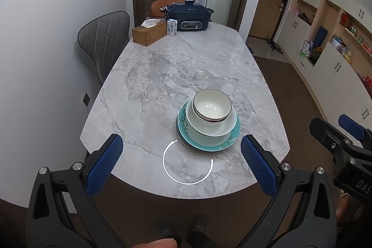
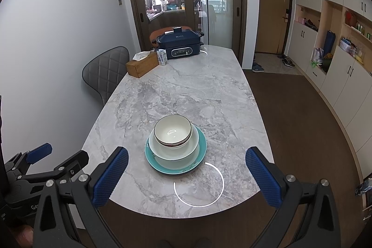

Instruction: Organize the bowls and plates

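My left gripper (image 1: 181,159) and right gripper (image 2: 187,170) both spread wide, empty. Nested white ceramic bowls (image 2: 173,131) on teal plate (image 2: 202,143) sit dead ahead, near grey marble table (image 2: 186,90) edge; I judge right marginally nearer, better centred.

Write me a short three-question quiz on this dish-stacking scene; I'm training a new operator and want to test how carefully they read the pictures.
1. True or false: the left gripper is clamped on the teal plate.
2. Multiple choice: what sits topmost in the stack? A) the teal plate B) a white bowl with a dark rim C) a tissue box
3. Fill in: at the table's far end, beside the wooden tissue box, stands a dark blue ____.

Key
1. False; both sets of jaws are open and empty, short of the stack.
2. B
3. electric cooker
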Available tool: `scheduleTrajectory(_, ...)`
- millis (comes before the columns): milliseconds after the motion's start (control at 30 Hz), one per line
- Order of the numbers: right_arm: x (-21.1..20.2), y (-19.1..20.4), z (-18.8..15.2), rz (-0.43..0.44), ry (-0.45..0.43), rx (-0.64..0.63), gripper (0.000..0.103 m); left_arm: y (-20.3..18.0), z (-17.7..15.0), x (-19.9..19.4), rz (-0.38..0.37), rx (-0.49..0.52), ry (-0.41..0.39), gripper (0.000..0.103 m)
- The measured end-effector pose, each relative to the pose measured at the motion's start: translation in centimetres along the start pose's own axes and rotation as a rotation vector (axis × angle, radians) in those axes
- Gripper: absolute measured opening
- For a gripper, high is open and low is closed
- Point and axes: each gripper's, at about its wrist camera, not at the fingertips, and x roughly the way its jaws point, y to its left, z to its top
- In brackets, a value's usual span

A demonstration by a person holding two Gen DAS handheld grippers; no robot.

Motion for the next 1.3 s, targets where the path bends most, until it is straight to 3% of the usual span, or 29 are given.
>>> scheduleTrajectory(1300,0.04,0.09,-0.04,0.007,0.008,0.001,0.103,0.39,0.28,0.5,-0.001,-0.005,0.01,0.102)
